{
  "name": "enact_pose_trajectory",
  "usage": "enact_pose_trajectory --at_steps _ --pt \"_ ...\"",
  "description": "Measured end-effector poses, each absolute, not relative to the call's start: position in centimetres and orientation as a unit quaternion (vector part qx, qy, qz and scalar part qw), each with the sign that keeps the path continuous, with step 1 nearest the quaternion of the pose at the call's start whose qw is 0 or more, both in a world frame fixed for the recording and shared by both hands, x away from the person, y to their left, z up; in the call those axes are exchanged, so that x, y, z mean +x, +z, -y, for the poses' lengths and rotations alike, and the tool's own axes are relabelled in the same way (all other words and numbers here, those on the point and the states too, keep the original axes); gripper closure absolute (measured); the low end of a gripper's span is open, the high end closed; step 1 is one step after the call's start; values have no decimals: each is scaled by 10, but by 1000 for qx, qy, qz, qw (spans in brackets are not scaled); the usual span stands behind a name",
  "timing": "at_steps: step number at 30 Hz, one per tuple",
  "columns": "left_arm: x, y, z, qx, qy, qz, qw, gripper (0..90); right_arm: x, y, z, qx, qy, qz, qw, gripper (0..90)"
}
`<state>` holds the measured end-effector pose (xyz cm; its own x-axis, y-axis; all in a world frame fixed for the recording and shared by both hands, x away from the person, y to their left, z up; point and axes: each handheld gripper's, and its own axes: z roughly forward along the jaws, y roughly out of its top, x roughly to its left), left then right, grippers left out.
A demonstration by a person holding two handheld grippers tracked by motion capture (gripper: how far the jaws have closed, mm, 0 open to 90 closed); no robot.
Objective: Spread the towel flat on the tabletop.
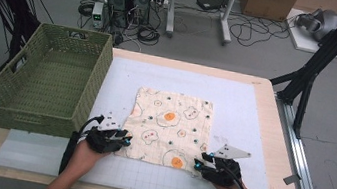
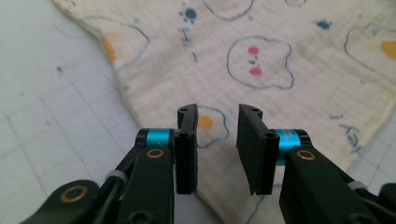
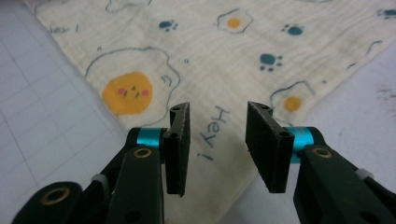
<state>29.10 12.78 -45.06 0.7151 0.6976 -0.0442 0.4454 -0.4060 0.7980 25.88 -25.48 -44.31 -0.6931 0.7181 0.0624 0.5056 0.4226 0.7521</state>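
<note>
Both forearms reach in from below; left gripper [image 1: 125, 139] and right gripper [image 1: 198, 161] point inward, low, fingers [image 2: 187, 149] parted with a gap between

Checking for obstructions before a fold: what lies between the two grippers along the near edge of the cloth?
In the high view, just the cloth's near edge spans between the left gripper and right gripper.

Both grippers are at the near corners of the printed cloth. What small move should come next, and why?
Probably lower both grippers and close the jaws on the corners. The left gripper and the right gripper each stand open over a near corner of the cloth, which lies flat on the white mat, with no fabric pinched yet.
</note>
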Motion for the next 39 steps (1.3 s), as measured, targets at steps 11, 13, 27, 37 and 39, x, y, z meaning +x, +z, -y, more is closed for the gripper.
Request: enact_pose_trajectory --at_steps 11,13,27,37,39 --pt "273 -446 -125 843 123 -328 408 892 252 -440 261 360 359 -854 112 889" --pt "270 -446 -125 843 118 -328 411 892 249 -439 265 363 357 -853 110 889" --pt "273 -443 -131 816 131 -356 437 729 240 -434 274 358 368 -850 114 758" --pt "286 -448 -126 816 145 -353 435 685 267 -441 266 386 365 -832 158 684" --pt "284 -450 -123 826 156 -343 420 676 268 -444 266 390 361 -832 158 722"
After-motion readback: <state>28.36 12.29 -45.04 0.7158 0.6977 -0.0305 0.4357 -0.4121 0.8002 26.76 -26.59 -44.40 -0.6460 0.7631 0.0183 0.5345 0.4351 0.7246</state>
